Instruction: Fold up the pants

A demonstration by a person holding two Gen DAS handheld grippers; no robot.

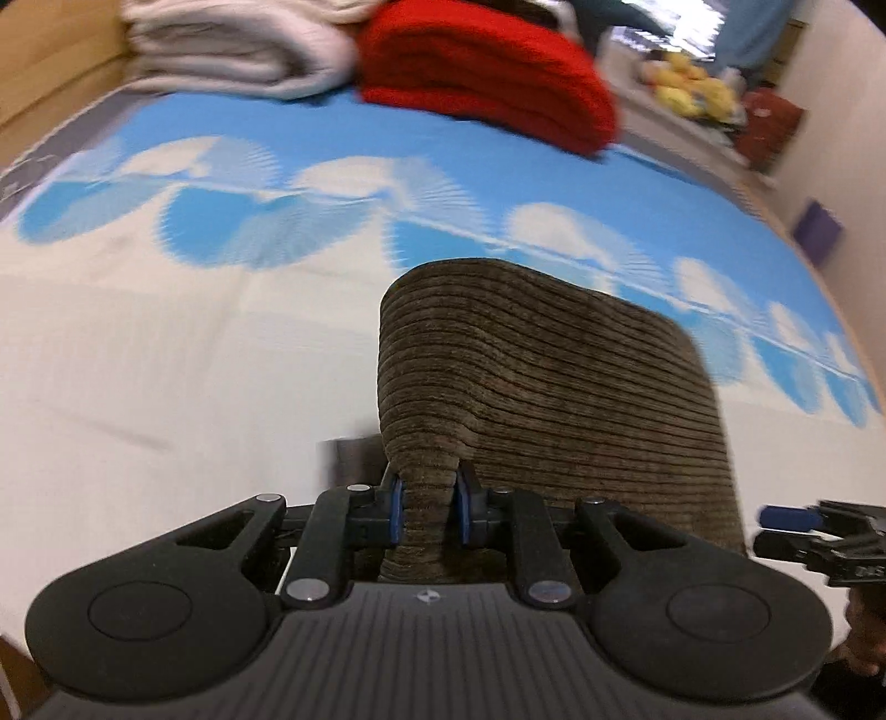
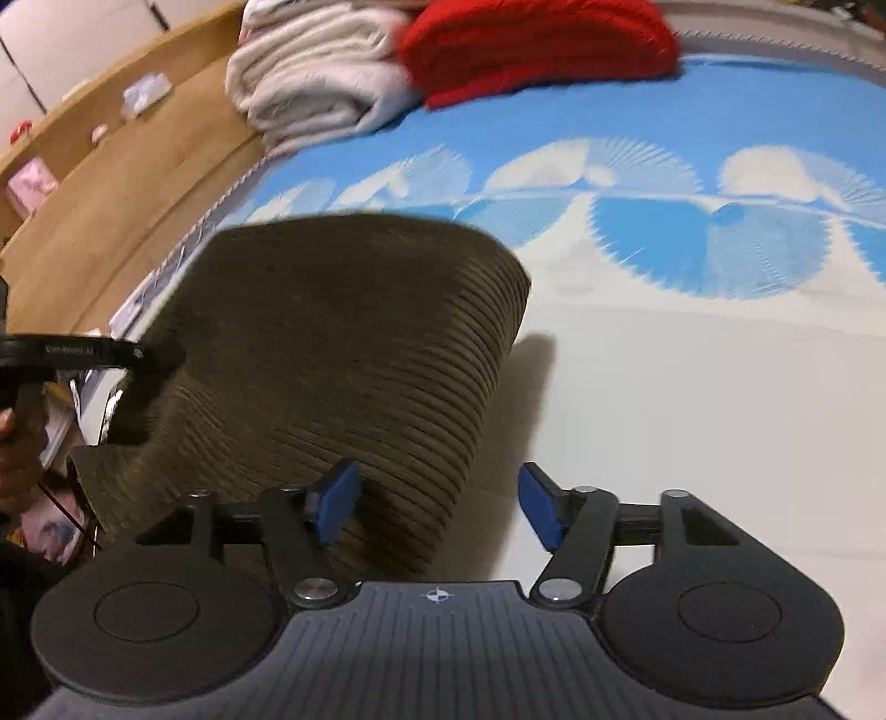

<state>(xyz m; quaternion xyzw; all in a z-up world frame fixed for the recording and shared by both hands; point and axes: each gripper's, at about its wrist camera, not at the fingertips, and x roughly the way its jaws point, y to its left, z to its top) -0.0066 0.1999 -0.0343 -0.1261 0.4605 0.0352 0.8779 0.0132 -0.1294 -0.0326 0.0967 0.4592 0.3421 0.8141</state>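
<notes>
The pants are brown corduroy (image 1: 542,376), folded into a thick bundle and lifted off the bed. My left gripper (image 1: 429,509) is shut on a pinched edge of them at the near side. In the right wrist view the pants (image 2: 332,343) hang to the left and middle. My right gripper (image 2: 437,509) is open, its blue pads (image 2: 338,501) beside the lower edge of the cloth and holding nothing. The left gripper (image 2: 133,387) shows at the left edge there. The right gripper shows at the right edge of the left wrist view (image 1: 819,531).
The bed sheet (image 1: 166,343) is white with a blue and white fan pattern. A folded cream blanket (image 1: 221,50) and a folded red blanket (image 1: 487,83) lie at the far end. A wooden bed frame (image 2: 111,188) runs along the left. Yellow soft toys (image 1: 692,88) sit beyond the bed.
</notes>
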